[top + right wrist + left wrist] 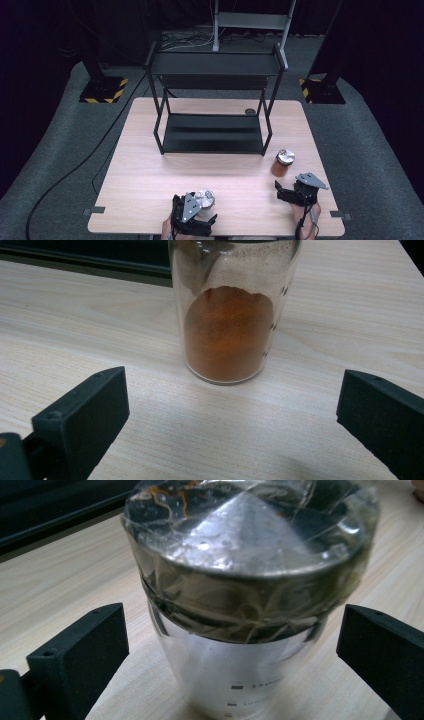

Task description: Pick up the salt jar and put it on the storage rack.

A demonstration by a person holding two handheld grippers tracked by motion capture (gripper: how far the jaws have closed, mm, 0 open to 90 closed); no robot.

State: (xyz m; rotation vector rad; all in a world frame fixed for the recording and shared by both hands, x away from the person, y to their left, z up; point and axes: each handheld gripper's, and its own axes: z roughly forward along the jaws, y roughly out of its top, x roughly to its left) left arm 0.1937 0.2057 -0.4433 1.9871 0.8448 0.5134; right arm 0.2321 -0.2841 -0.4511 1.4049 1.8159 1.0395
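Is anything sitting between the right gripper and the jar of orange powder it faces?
Nothing visible does. In the right gripper view, bare table lies between the open jaws of the right gripper and the orange powder jar. The high view agrees: the jar stands just ahead of that gripper, apart from it.

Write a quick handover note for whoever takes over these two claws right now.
Left claw: open, jaws on either side of the clear jar with the wrapped lid, near the table's front edge; not yet gripped.
Right claw: open, facing the jar of orange powder, short of it.
Shelf rack: stands at the table's back.
Done: neither jar lifted.
Left: probably close on each jar and move it.
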